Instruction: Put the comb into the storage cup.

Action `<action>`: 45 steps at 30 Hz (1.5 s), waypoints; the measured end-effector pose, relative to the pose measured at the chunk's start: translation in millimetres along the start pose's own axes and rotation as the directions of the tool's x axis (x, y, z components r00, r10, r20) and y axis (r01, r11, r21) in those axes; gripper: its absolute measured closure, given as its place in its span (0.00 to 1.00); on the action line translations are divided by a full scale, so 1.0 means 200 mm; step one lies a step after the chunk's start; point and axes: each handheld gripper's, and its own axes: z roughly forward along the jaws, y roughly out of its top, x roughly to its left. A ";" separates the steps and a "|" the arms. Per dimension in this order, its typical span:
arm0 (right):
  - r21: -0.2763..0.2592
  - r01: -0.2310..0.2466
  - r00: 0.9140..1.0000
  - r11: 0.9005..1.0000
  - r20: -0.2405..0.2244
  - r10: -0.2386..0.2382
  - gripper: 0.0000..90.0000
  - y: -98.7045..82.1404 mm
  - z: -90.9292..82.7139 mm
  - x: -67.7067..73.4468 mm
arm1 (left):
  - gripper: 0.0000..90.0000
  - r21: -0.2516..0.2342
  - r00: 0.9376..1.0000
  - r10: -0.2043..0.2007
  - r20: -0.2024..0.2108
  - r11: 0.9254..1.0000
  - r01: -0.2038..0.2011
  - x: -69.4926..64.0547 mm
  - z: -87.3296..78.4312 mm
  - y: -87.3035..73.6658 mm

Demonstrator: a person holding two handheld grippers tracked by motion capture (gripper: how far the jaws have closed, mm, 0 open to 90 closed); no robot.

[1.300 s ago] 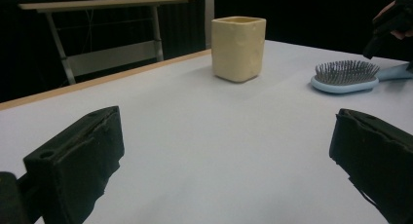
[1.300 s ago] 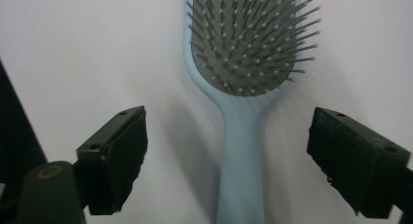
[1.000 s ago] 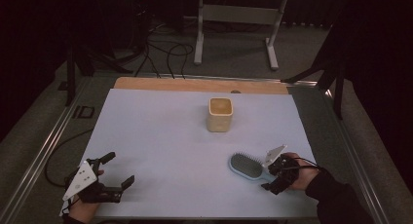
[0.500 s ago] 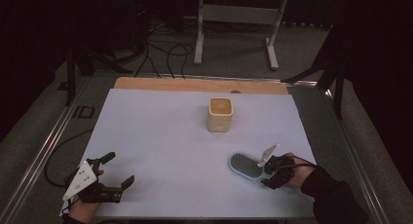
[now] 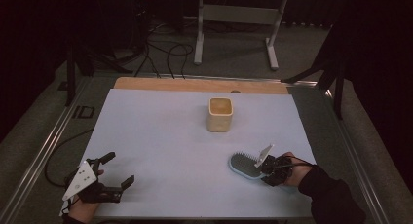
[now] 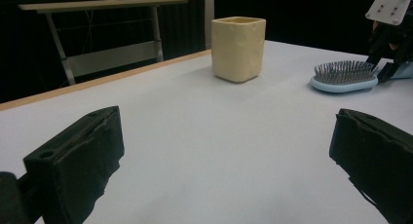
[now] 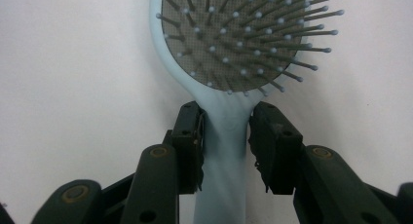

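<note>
My right gripper (image 7: 226,124) has just been closing on the light blue plastic hairbrush (image 7: 234,44), low in frame; lifting remains. My left gripper (image 5: 114,174) is wide.

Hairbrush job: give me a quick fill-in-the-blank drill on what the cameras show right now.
1. The right gripper has its jaws on either side of the hairbrush at its ____.
2. The hairbrush lies with its bristles facing ____.
3. The cream cup stands ____ on the table.
4. The left gripper has ____ between its jaws.

Missing words: handle; up; upright; nothing

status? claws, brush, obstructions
Right claw just closing on hairbrush handle, pads touching. Left claw open, idle. Brush flat on table, bristles up. Cup apart.
</note>
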 end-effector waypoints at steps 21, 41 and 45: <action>0.009 -0.023 0.999 1.000 0.023 0.023 0.78 0.05 -0.02 0.00 | 0.00 0.002 1.000 -0.002 0.001 1.000 0.002 0.00 0.00 0.00; -0.265 -0.094 0.996 0.960 -0.036 0.087 0.78 0.10 -0.18 -0.03 | 0.00 0.001 1.000 -0.007 -0.002 1.000 0.007 0.00 0.00 0.00; -0.305 -0.092 0.995 0.948 -0.054 0.079 0.78 0.11 -0.20 -0.03 | 0.00 0.002 1.000 -0.004 -0.002 1.000 0.004 0.00 0.00 0.00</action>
